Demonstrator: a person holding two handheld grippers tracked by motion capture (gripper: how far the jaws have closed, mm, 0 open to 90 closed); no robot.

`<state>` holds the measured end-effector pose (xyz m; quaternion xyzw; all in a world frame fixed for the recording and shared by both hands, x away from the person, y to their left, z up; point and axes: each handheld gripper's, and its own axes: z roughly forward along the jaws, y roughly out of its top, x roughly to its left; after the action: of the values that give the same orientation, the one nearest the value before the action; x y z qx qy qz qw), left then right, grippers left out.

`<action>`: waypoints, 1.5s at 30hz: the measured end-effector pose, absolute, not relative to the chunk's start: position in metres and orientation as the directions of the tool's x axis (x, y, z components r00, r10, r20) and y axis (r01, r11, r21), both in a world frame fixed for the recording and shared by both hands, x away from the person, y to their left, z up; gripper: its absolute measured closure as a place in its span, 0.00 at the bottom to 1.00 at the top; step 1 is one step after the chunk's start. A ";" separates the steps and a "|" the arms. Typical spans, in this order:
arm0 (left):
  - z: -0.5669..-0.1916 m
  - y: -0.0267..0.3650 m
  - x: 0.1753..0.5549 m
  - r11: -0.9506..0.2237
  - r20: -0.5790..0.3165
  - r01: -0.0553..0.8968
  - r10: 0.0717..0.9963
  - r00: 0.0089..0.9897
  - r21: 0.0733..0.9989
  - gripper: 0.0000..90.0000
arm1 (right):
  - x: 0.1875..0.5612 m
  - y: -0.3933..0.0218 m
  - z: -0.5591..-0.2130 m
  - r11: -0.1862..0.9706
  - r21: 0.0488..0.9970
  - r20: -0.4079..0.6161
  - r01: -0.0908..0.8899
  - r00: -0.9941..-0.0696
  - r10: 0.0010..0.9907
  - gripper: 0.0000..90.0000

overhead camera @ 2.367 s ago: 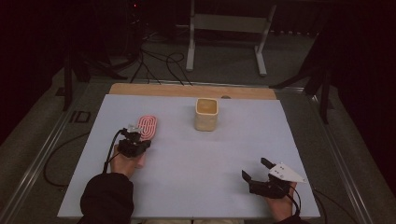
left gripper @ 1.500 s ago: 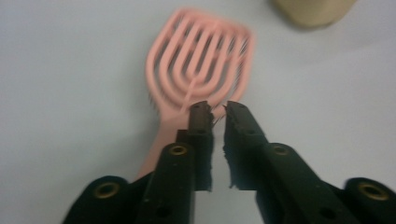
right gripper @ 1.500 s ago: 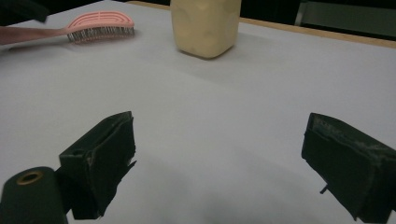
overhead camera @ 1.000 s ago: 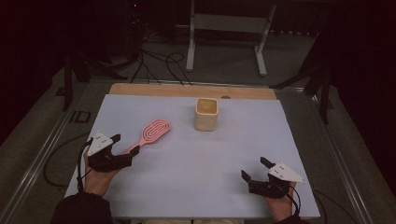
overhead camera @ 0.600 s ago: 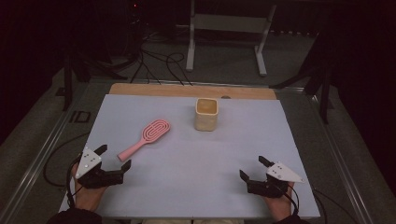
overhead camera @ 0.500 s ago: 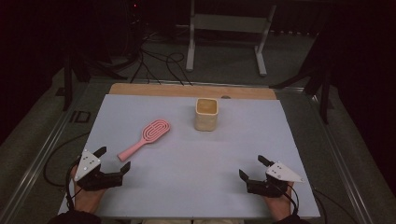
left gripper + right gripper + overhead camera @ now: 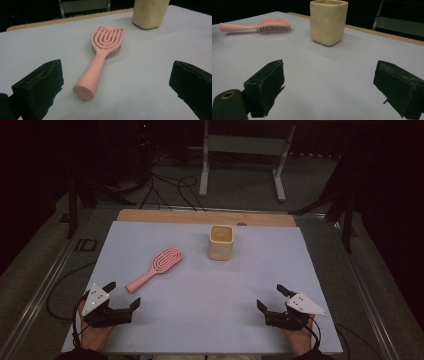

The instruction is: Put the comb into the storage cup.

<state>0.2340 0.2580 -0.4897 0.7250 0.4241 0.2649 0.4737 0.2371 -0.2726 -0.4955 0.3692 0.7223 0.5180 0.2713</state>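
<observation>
— Pink brush (image 7: pixel 155 268) lies flat on the pale table (image 7: pixel 210 285), left of the middle, bristles down. Its head points up toward the far edge, and its handle runs down toward the near left corner.

— And the left gripper (image 7: pixel 121 296)?

— Low at the near left corner, just short of the handle's end. Its jaws have just been opening and now stand spread wide, with nothing between the pads. In the left gripper view the butt of the handle (image 7: pixel 83 90) sits on the table ahead of the two black jaws, nearer the left one, and touches neither.

— So the brush is free?

— Yes, it rests on the table by itself, apart from both grippers.

— What about the right gripper (image 7: pixel 271 298)?

— Near the right front edge, well apart from the brush. Its jaws are spread too, and bare table shows between them in the right gripper view.

— Anything else on the table?

— One cream cup (image 7: pixel 221 242), squarish, upright, standing past the middle toward the far side. It is near the brush head, to its right, and not touching it. In the right gripper view the cup (image 7: pixel 328 22) stands ahead of the jaws, with the brush (image 7: pixel 262 26) off to its left.

— And the hands?

— One holds each gripper from the bottom of the high view, a cable trailing from each.
</observation>
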 end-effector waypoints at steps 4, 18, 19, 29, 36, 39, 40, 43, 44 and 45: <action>-0.488 0.257 0.235 -0.193 -0.023 0.376 0.866 0.500 0.906 0.00 | 0.237 -0.270 -0.498 0.202 0.944 -0.011 0.261 -0.586 0.810 0.11; -0.466 0.269 0.262 -0.224 -0.022 0.485 0.892 0.452 0.845 0.00 | 0.236 -0.264 -0.503 0.226 0.934 -0.022 0.275 -0.588 0.809 0.11; -0.463 0.270 0.264 -0.233 -0.015 0.490 0.893 0.450 0.840 0.00 | 0.236 -0.264 -0.503 0.227 0.935 -0.024 0.274 -0.587 0.809 0.11; -0.451 0.253 0.298 -0.358 0.066 0.564 0.880 0.471 0.744 0.00 | 0.234 -0.262 -0.503 0.230 0.933 -0.025 0.275 -0.590 0.807 0.11; -0.452 0.238 0.319 -0.419 0.077 0.605 0.858 0.508 0.678 0.00 | 0.234 -0.261 -0.504 0.231 0.932 -0.022 0.279 -0.592 0.806 0.11; -0.455 0.233 0.327 -0.438 0.079 0.620 0.852 0.518 0.652 0.00 | 0.234 -0.260 -0.504 0.231 0.932 -0.021 0.279 -0.593 0.805 0.11; -0.456 0.232 0.329 -0.443 0.080 0.625 0.850 0.521 0.643 0.00 | 0.234 -0.260 -0.504 0.232 0.932 -0.022 0.279 -0.594 0.804 0.11; -0.460 0.229 0.338 -0.457 0.078 0.640 0.845 0.529 0.618 0.00 | 0.234 -0.259 -0.504 0.237 0.931 -0.026 0.278 -0.597 0.802 0.11; -0.460 0.228 0.340 -0.460 0.074 0.646 0.844 0.532 0.609 0.00 | 0.234 -0.259 -0.504 0.238 0.931 -0.026 0.278 -0.597 0.802 0.11; -0.461 0.227 0.343 -0.459 0.065 0.655 0.844 0.532 0.600 0.00 | 0.234 -0.259 -0.504 0.238 0.930 -0.027 0.278 -0.597 0.802 0.11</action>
<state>0.3431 0.2273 -0.4607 0.8348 0.4490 0.1803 0.2626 0.2338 -0.2594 -0.5042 0.3642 0.7417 0.4982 0.2627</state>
